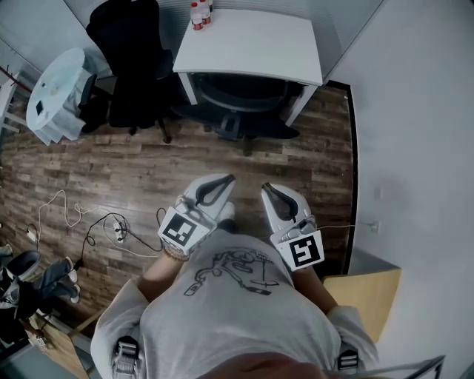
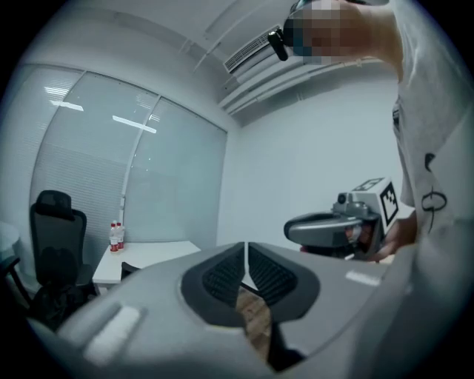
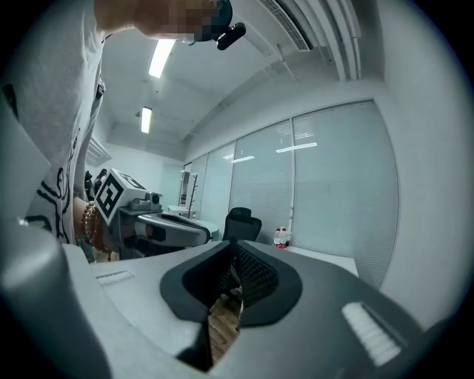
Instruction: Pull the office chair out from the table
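The office chair (image 1: 241,100) is black and stands tucked under the white table (image 1: 252,41) at the far end of the room; its back edge shows under the tabletop (image 2: 129,268). Both grippers are held close to my body, well short of the chair and apart from it. My left gripper (image 1: 228,179) points toward the table, jaws together with nothing between them (image 2: 245,248). My right gripper (image 1: 264,188) sits beside it, jaws likewise together and empty (image 3: 231,248). Each gripper view shows the other gripper alongside.
A second black chair (image 1: 129,59) stands left of the table, next to a round white table (image 1: 55,96). Red-capped bottles (image 1: 200,15) sit on the table's far left corner. Cables (image 1: 96,222) lie on the wood floor at left. A wooden surface (image 1: 370,292) is at my right.
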`<action>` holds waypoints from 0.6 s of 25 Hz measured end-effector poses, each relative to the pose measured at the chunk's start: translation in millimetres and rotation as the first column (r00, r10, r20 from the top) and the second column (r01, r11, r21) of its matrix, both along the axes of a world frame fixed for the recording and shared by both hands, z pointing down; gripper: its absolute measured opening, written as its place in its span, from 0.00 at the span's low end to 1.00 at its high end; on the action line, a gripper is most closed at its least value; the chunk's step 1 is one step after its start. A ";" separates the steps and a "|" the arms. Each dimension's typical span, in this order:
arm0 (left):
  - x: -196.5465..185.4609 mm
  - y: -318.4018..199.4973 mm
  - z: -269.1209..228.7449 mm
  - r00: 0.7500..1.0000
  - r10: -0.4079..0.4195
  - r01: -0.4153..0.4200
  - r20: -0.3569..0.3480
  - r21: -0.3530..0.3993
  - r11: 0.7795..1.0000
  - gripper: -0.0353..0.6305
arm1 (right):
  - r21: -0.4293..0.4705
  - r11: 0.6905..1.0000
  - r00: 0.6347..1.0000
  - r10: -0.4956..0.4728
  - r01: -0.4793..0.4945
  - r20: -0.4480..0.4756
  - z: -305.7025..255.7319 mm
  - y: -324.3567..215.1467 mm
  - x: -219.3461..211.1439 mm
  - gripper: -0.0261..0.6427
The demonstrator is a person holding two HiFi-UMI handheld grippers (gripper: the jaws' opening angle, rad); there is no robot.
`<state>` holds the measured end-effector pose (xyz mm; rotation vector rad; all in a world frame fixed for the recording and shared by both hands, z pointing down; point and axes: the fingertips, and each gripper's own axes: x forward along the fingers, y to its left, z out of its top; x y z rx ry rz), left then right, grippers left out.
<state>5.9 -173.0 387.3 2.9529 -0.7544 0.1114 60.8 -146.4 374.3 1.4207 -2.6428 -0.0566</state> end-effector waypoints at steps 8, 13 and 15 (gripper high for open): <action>-15.1 -89.9 28.9 0.995 -0.008 0.004 0.100 0.045 0.999 0.11 | -0.068 0.997 0.987 0.016 -0.027 -0.161 34.8 -85.2 2.0 0.13; -24.4 -138.2 58.3 0.970 0.007 -0.035 0.242 0.114 0.993 0.15 | -0.104 0.993 0.965 0.024 -0.053 -0.260 59.3 -125.6 2.7 0.17; -27.2 -155.7 72.5 0.958 0.022 -0.059 0.287 0.119 0.991 0.17 | -0.116 0.992 0.955 0.018 -0.055 -0.295 69.5 -140.5 1.4 0.19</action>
